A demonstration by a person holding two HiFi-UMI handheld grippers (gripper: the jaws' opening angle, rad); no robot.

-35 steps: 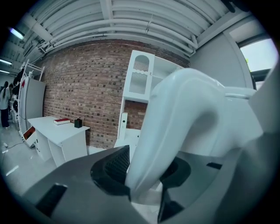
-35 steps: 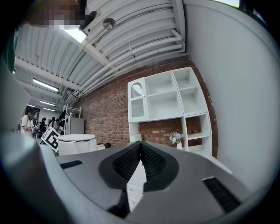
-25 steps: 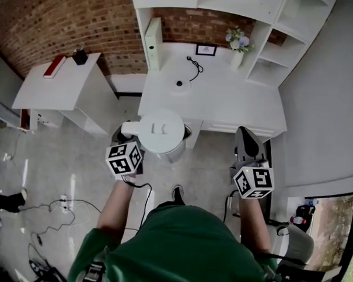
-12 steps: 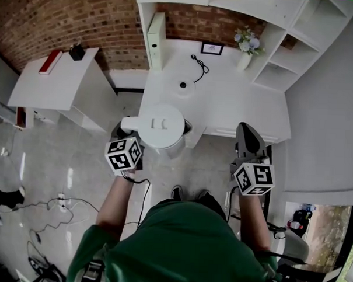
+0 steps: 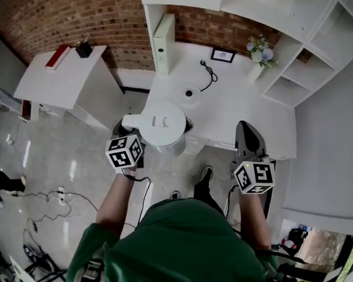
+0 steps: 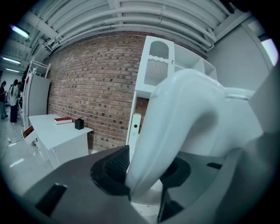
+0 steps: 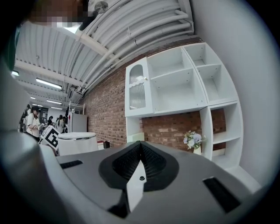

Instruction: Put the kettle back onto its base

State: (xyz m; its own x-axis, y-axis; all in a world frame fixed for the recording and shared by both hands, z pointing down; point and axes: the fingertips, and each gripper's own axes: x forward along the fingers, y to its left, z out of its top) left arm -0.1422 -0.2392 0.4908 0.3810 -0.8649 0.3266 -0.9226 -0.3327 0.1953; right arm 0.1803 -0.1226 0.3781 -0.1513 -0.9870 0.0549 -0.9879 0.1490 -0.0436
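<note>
The white kettle [image 5: 161, 126] hangs in the air at the front left corner of the white desk [image 5: 242, 114], lid up. My left gripper [image 5: 131, 137] is shut on its curved handle [image 6: 175, 127], which fills the gap between the dark pads in the left gripper view. The round kettle base [image 5: 189, 95] lies on the desk beyond the kettle, its cord [image 5: 209, 77] running to the wall. My right gripper [image 5: 248, 138] is shut on nothing, over the desk's front edge. In the right gripper view the kettle [image 7: 76, 142] shows to the left of the touching pads.
On the desk stand a white binder [image 5: 163, 34], a small picture frame [image 5: 223, 55] and a vase of flowers [image 5: 259, 58]. White shelves [image 5: 311, 64] rise at the right. A side table [image 5: 62, 83] holds a red book [image 5: 57, 56]. Cables [image 5: 51, 202] lie on the floor.
The person has stepped toward the desk. Both grippers and the kettle have come closer to it, and the kettle now overlaps the desk's corner. The grip has not changed.
</note>
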